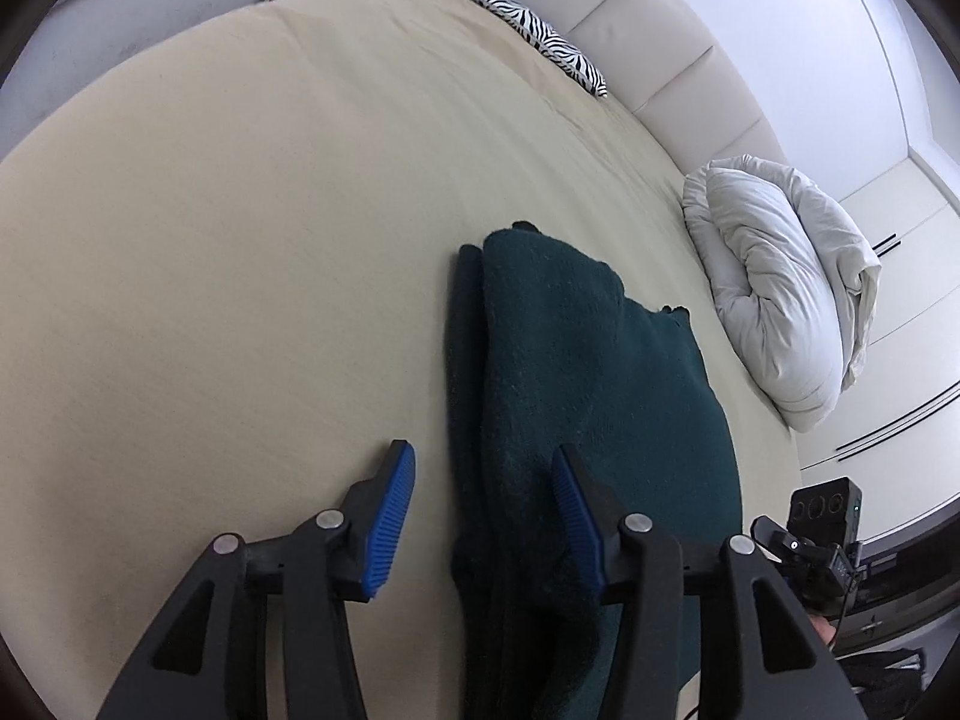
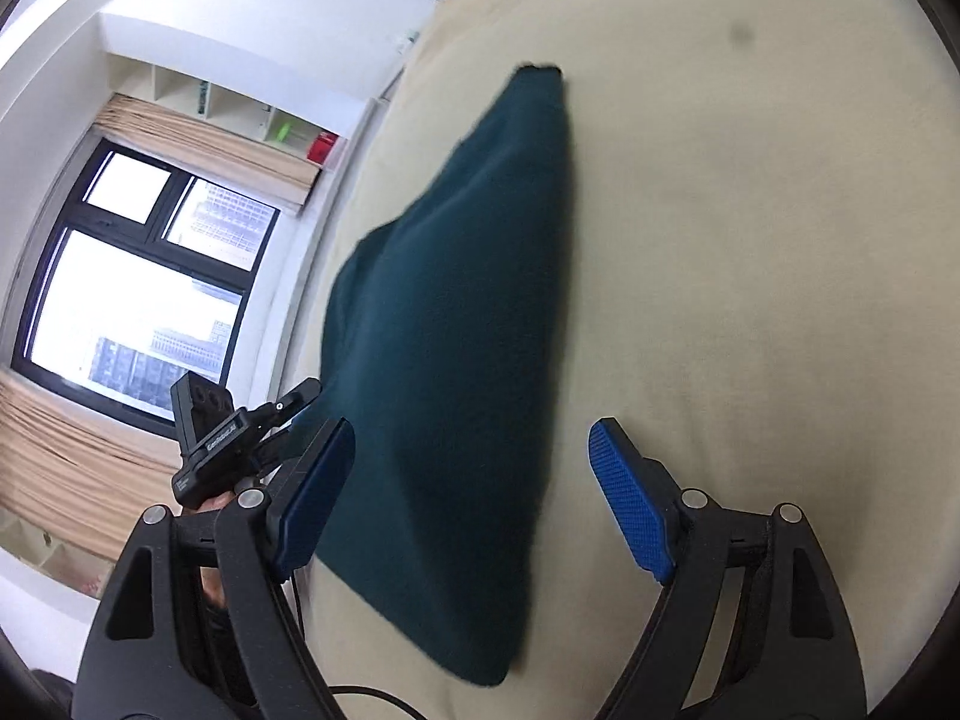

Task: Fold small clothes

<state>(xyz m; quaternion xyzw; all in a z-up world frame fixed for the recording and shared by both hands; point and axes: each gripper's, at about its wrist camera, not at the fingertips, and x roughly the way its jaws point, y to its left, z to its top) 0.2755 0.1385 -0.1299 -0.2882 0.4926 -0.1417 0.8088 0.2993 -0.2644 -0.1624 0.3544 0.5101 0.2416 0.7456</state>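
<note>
A dark green garment (image 1: 576, 372) lies folded lengthwise on the cream bed (image 1: 252, 252), a long narrow shape with a doubled edge on its left. My left gripper (image 1: 483, 468) is open and empty, with its jaws either side of the garment's left folded edge near its close end. In the right wrist view the same garment (image 2: 456, 324) stretches away from me. My right gripper (image 2: 471, 444) is open and empty above the garment's near end. The other gripper's camera unit (image 2: 207, 438) shows at the left.
A crumpled white duvet (image 1: 786, 282) lies on the bed to the right of the garment. A zebra-print pillow (image 1: 540, 30) sits by the padded headboard (image 1: 660, 48). A window (image 2: 132, 282) and shelves (image 2: 240, 108) stand beyond the bed's edge.
</note>
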